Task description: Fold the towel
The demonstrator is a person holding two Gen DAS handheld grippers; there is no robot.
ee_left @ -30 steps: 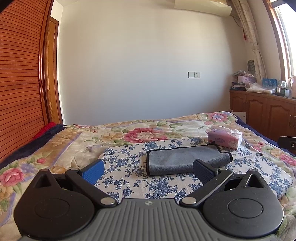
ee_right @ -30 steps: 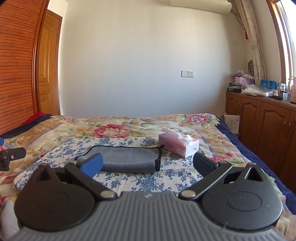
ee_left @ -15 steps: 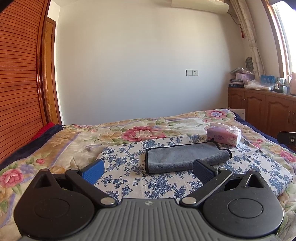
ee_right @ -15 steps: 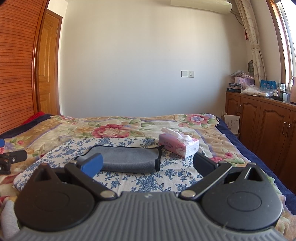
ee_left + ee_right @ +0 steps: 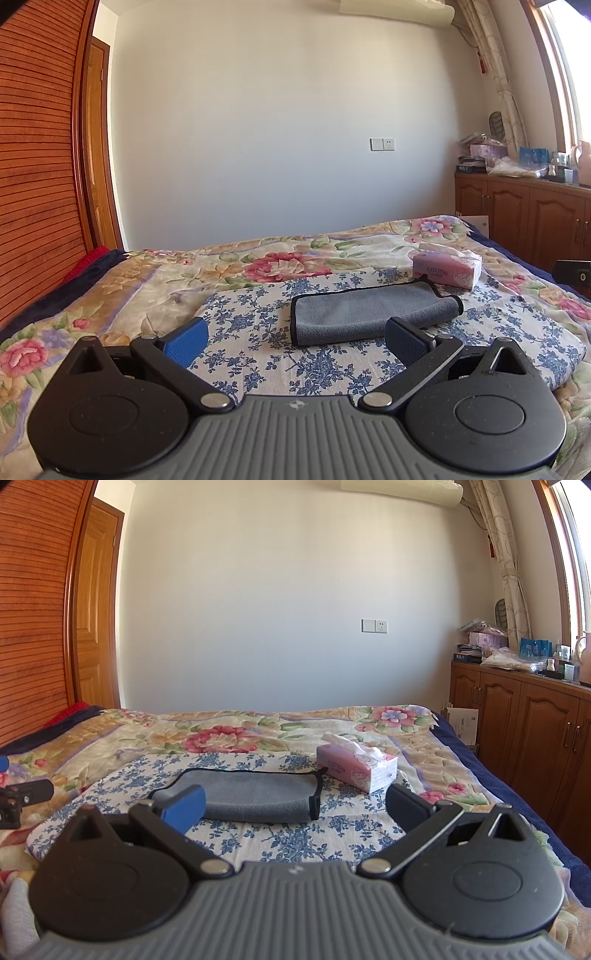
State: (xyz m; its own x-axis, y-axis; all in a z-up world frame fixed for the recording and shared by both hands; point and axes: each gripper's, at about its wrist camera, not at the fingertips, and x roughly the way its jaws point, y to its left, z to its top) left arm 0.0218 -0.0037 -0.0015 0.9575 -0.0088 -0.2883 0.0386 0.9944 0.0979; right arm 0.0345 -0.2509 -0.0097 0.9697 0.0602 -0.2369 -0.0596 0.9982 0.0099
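Note:
A grey towel (image 5: 369, 312) with black edging lies folded in a long strip on a blue-flowered white cloth (image 5: 258, 332) on the bed; it also shows in the right wrist view (image 5: 255, 794). My left gripper (image 5: 295, 341) is open and empty, held above the cloth just short of the towel's near edge. My right gripper (image 5: 295, 808) is open and empty, in front of the towel. Part of the left gripper shows at the left edge of the right wrist view (image 5: 22, 797).
A pink tissue box (image 5: 447, 267) stands just behind the towel's right end, also seen in the right wrist view (image 5: 356, 770). The bed has a floral quilt (image 5: 258, 262). A wooden cabinet (image 5: 524, 731) runs along the right wall and a wooden wardrobe (image 5: 33, 166) along the left.
The left gripper has tilted up and drawn back slightly, so the towel sits a little farther and more level in its view. The right gripper has barely moved. The towel has not moved.

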